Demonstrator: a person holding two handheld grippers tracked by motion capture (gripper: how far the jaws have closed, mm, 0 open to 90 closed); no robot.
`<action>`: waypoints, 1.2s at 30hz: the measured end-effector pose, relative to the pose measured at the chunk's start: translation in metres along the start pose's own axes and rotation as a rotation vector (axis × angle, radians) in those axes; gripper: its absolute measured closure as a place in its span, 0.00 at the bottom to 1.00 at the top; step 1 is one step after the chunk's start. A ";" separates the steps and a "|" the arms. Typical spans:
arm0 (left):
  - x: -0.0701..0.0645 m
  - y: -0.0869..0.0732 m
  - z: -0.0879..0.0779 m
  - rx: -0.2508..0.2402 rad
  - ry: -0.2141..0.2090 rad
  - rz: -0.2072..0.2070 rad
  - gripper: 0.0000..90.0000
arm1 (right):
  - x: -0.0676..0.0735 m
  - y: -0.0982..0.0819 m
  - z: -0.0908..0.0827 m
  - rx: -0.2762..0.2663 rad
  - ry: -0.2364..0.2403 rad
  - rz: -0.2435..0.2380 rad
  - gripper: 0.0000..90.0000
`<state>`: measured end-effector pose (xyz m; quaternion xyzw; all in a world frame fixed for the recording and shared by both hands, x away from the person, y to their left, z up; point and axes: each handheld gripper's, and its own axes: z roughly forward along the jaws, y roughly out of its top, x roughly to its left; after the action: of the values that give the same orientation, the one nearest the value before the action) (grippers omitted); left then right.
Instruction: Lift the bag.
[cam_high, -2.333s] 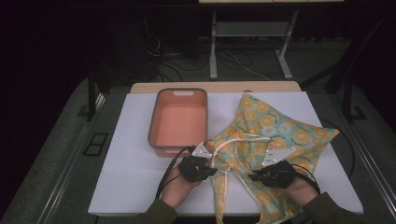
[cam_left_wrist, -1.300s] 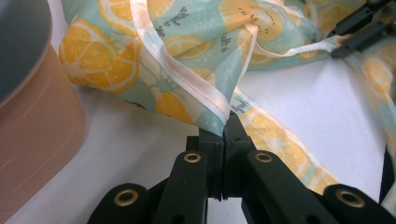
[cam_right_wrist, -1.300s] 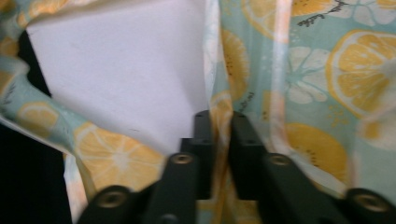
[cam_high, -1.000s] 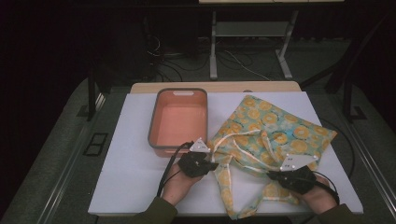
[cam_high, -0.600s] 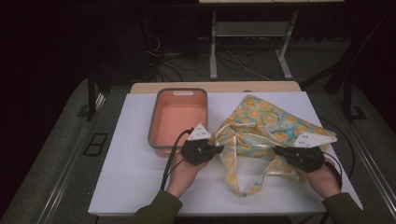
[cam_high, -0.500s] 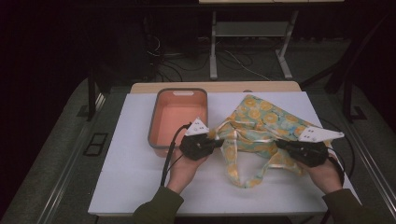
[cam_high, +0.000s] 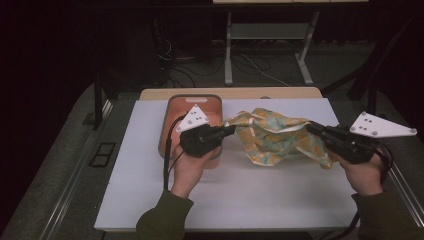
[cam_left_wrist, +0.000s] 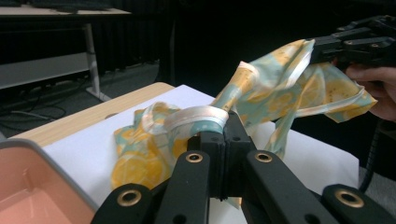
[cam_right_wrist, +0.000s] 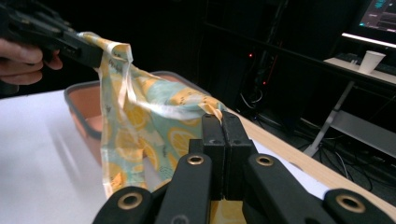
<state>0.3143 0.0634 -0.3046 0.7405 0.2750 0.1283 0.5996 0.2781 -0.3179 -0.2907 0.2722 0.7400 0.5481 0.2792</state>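
A lemon-print cloth (cam_high: 272, 137) in yellow and pale green, edged with a white band, hangs stretched between my two grippers above the white table (cam_high: 250, 200). My left gripper (cam_high: 231, 130) is shut on its left end near the orange bin. My right gripper (cam_high: 310, 128) is shut on its right end, and a flap of cloth sags below it. In the left gripper view the cloth (cam_left_wrist: 196, 121) bunches over the closed jaws, and the right gripper (cam_left_wrist: 317, 49) holds the far end. In the right gripper view the cloth (cam_right_wrist: 140, 112) runs from the closed jaws to the left gripper (cam_right_wrist: 95, 53).
An orange bin (cam_high: 177, 112) with a grey rim stands at the back left of the table, partly behind my left hand. A tan desk edge (cam_high: 230, 93) lies behind the table. Dark floor with cables and metal table legs (cam_high: 228, 50) lies beyond.
Both grippers have risen and moved apart, lifting the cloth off the table. The cloth lay spread flat before and now hangs bunched between them.
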 end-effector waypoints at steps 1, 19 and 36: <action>0.004 -0.001 0.002 0.007 0.003 -0.010 0.99 | -0.003 0.000 0.002 0.003 -0.007 0.004 1.00; 0.057 -0.023 0.076 0.282 0.135 -0.113 0.99 | -0.055 -0.084 0.082 0.324 -0.067 0.146 1.00; 0.067 -0.030 0.074 0.300 0.105 -0.113 0.74 | -0.068 -0.091 0.090 0.328 -0.002 0.253 0.76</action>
<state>0.3997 0.0444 -0.3614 0.7974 0.3632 0.0903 0.4733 0.3811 -0.3294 -0.3924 0.4052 0.7791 0.4505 0.1609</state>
